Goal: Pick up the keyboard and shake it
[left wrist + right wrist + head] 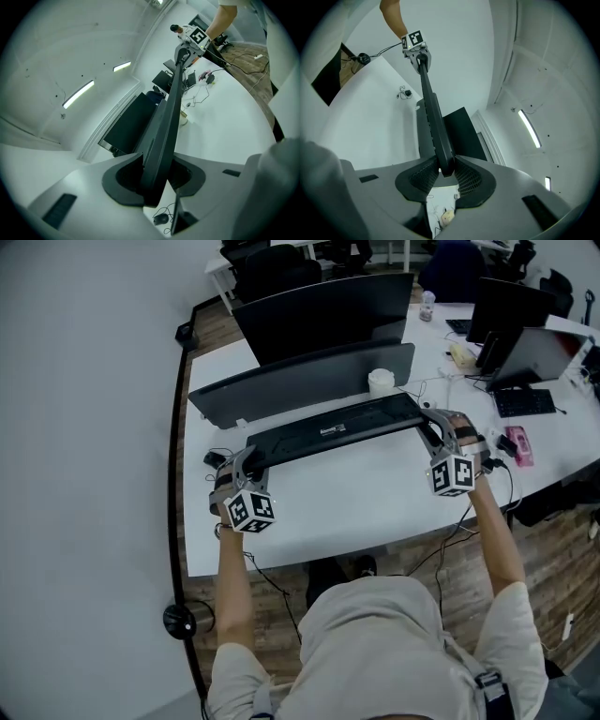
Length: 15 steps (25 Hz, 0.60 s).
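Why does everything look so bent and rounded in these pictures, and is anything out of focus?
Head view: the wide lens bows the edge of the white desk; light is even, nothing blurred. Left gripper view: a fisheye circle with dark corners, the keyboard stretched into a long wedge, ceiling light strips glaring. Right gripper view: same rounding, another bright strip.

The white tabletop (pixel 356 507) carries a wide dark screen (pixel 300 385), a white cup (pixel 381 381), a black mouse (pixel 214 459) and a small pink thing (pixel 518 444).
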Available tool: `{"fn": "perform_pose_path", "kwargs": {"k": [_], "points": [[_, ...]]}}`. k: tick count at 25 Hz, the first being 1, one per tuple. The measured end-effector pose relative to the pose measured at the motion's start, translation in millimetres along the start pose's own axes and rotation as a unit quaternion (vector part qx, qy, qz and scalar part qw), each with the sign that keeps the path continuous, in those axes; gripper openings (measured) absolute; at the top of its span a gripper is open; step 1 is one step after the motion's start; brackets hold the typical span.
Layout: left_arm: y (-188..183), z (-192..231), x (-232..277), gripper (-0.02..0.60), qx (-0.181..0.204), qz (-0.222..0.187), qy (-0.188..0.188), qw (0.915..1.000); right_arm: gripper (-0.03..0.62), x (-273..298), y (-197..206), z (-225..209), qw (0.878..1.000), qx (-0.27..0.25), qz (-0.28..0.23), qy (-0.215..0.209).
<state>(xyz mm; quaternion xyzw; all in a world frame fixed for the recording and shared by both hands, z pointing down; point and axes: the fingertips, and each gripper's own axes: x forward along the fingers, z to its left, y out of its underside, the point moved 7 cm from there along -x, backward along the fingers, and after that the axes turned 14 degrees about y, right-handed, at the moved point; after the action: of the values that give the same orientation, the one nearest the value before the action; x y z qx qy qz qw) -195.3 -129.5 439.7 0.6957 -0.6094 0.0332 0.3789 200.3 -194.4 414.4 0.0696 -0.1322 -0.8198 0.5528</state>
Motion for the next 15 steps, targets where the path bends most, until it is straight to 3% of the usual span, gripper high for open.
{"fn": "perform_pose_path", "kwargs": {"k": [10,15], "points": [[-1.5,-4.0,-1.1,0.143,0.003,-0.003,-0.025,0.9997,0.132,0.9,1.0,-1.8,1.000,0.013,-0.008,0.022],[0.9,-6.3,-3.1,0.143,-0.009,-0.016,-0.006,0.9998,0.133,4.6,2.7,-3.9,1.000,0.017,-0.019,0.003]]}}
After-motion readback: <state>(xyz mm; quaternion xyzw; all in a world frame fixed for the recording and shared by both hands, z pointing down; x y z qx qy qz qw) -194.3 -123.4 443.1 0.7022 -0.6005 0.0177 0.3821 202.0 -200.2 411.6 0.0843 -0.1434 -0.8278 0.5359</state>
